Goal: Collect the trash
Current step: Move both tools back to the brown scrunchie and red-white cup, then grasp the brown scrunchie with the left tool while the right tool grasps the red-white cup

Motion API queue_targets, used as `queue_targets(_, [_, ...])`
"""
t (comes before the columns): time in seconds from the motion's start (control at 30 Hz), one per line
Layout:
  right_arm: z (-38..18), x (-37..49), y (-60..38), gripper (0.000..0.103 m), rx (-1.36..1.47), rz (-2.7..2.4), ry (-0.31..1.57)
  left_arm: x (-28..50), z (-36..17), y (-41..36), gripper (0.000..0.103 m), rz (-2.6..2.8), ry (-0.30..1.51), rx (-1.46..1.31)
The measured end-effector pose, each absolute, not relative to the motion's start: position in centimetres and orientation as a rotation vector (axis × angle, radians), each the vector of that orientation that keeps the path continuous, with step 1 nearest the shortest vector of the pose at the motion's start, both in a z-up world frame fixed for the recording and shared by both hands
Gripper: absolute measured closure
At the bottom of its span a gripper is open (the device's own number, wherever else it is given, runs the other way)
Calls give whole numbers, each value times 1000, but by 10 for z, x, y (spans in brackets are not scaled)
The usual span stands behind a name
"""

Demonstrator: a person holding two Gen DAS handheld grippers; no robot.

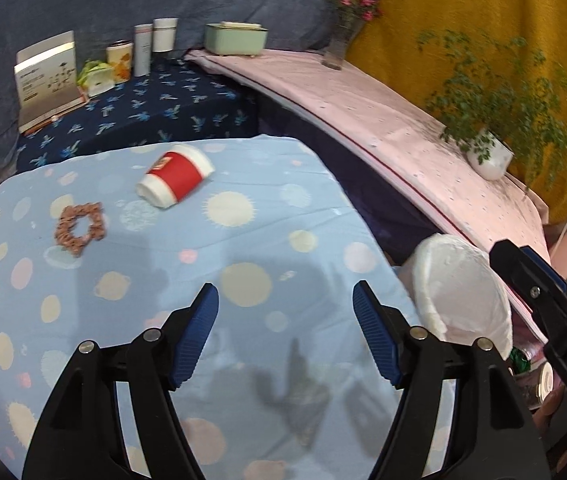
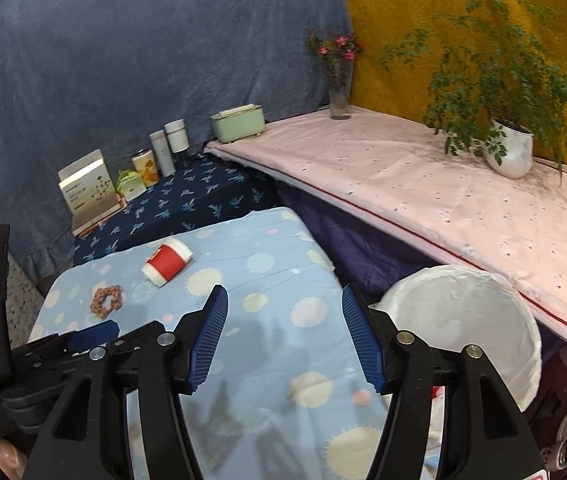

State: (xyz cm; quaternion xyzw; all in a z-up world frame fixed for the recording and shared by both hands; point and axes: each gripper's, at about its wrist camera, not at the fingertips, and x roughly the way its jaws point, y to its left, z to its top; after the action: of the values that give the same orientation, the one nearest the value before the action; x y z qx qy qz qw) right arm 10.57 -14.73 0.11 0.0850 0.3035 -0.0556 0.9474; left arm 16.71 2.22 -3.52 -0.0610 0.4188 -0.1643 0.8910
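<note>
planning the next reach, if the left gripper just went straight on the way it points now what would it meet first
Most likely the light blue dotted cloth itself: the open left gripper points slightly down across bare fabric. The tipped red and white paper cup and the pinkish-brown scrunchie lie left of that line, though depth is hard to judge.

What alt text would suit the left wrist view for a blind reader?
An open left gripper hovers over a dotted blue cloth, where a red cup lies tipped beside a scrunchie. A white bin stands at the right.

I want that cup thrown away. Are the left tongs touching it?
Apart. The left wrist view shows bare cloth between the open left tongs and the red cup.
</note>
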Motion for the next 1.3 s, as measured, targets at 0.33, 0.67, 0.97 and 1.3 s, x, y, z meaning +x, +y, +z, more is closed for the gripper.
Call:
queue_targets(0.33, [-22, 143, -82, 36, 119, -21, 681, 195, -63, 104, 24, -175, 882, -147])
queue_targets(0.67, [-50, 198, -15, 31, 81, 66, 739, 229, -91, 163, 11, -93, 912, -163])
queue_targets(0.97, [-78, 268, 13, 31, 121, 93, 799, 277, -118, 184, 10, -84, 952, -157])
queue_targets(1.3, [-110, 342, 16, 30, 213, 48, 857, 318, -146, 190, 20, -111, 996, -209])
